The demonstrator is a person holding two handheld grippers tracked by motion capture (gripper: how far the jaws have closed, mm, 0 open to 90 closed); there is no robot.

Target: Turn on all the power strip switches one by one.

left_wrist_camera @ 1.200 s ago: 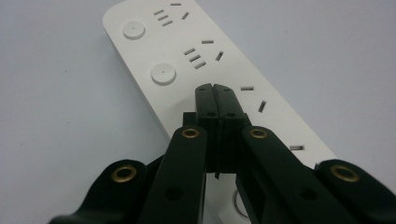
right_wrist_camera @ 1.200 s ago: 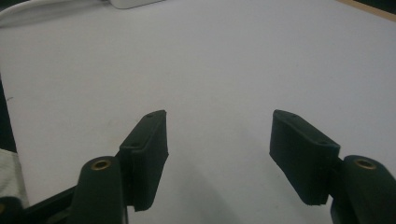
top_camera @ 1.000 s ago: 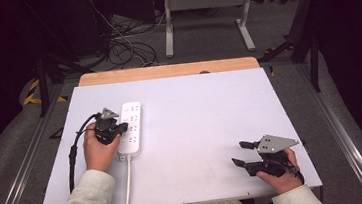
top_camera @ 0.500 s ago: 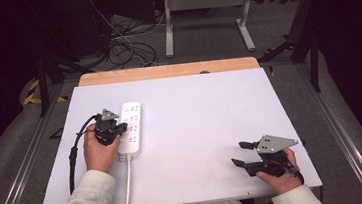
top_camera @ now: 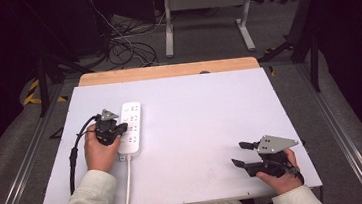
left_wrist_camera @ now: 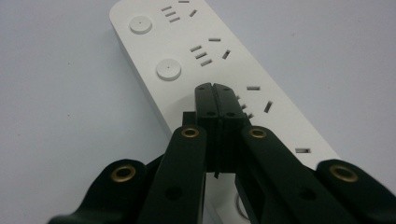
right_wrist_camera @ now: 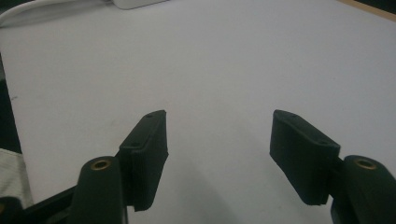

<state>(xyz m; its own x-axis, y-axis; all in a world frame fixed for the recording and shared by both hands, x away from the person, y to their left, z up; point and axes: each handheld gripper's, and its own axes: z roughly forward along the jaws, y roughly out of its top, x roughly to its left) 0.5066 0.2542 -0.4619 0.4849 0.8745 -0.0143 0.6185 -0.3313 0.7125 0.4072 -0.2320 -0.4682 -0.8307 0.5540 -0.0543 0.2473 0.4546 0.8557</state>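
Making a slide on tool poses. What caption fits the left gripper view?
Shut tongs of the left gripper poised over a white power strip lying on the pale table.

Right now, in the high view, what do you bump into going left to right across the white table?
Black cable → left claw, shut, over the white power strip → bare white table → right claw, open, held by the right hand.
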